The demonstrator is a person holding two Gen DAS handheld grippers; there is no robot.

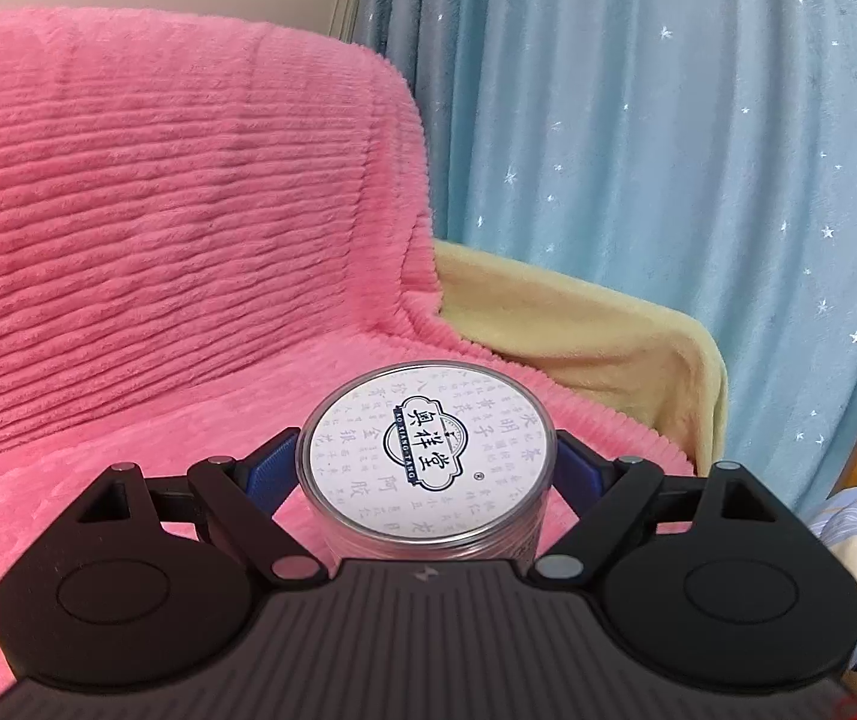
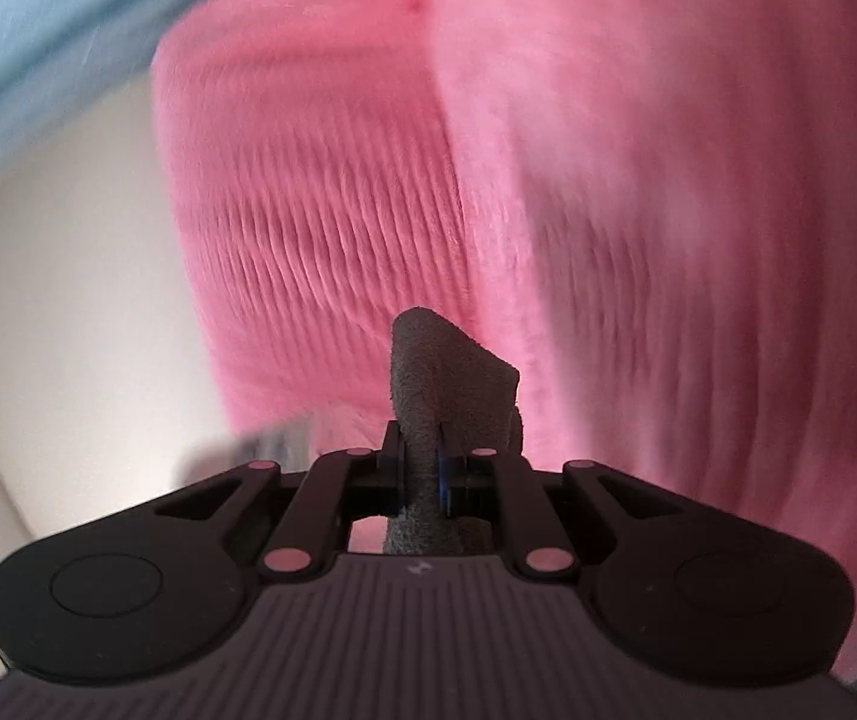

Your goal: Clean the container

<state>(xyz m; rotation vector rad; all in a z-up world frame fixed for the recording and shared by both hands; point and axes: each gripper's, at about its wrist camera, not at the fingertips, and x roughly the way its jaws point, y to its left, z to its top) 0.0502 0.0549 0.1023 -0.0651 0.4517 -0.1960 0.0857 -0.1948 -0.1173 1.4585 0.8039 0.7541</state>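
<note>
A clear round container [image 1: 428, 462] with a white lid printed in dark blue characters stands upright between the blue pads of my left gripper [image 1: 428, 468], which is shut on its sides. It hangs above a pink ribbed blanket [image 1: 158, 210]. In the right wrist view my right gripper [image 2: 422, 456] is shut on a dark grey cloth [image 2: 446, 378], folded and sticking up past the fingertips. That view is blurred, with the pink blanket [image 2: 548, 180] filling most of it. The container does not show in the right wrist view.
The pink blanket drapes a sofa seat and backrest. A pale yellow blanket [image 1: 578, 330] lies at its right end. Blue curtains with white stars [image 1: 668, 120] hang behind. A white wall [image 2: 68, 300] shows at the left of the right wrist view.
</note>
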